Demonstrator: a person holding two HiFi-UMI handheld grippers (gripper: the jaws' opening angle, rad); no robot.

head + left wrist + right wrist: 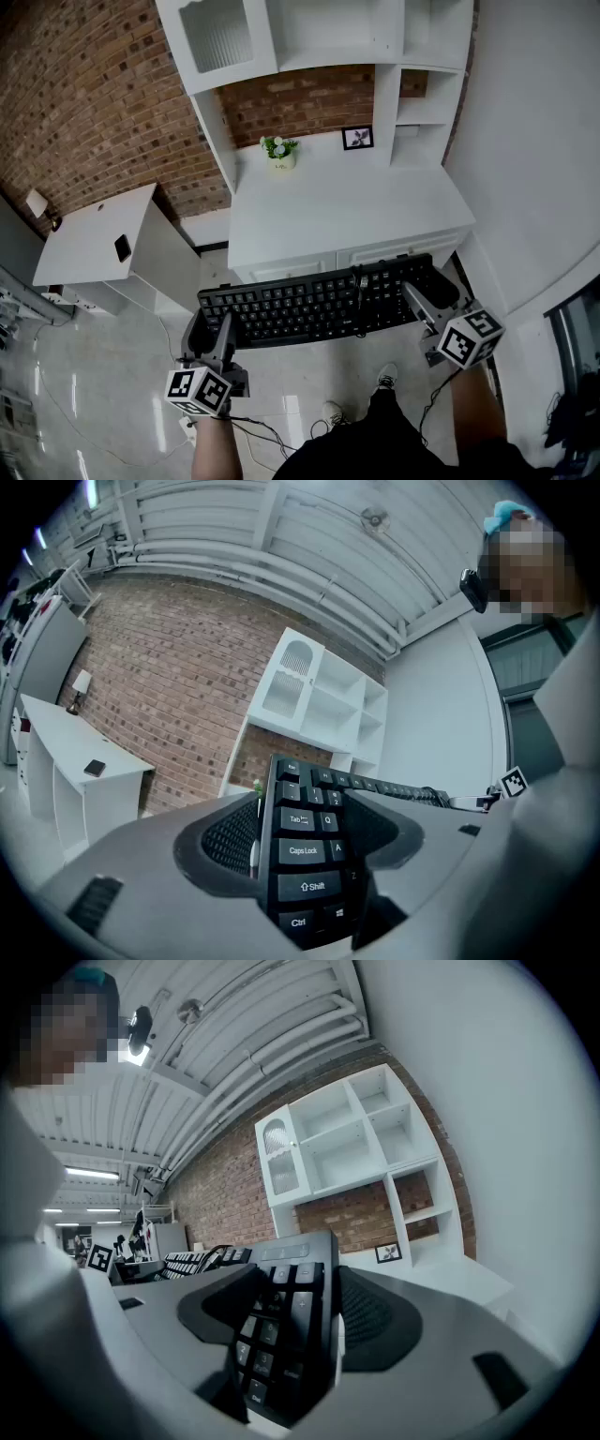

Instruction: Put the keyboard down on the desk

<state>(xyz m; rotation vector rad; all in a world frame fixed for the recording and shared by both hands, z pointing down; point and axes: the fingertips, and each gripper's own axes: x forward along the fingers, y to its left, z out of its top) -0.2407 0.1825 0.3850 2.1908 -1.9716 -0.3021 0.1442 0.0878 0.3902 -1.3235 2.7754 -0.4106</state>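
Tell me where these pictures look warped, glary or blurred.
Head view: fisheye bows the desk edges, and the glossy floor shows glare streaks. Left gripper view: dark round vignette, a mosaic patch top right, yet the keyboard legends read sharp. Right gripper view: same vignette, mosaic top left, keys dimmer.

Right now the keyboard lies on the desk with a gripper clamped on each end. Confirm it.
Not quite: the head view shows the keyboard in the air before the desk, not on it. Left gripper and right gripper do clamp its ends.
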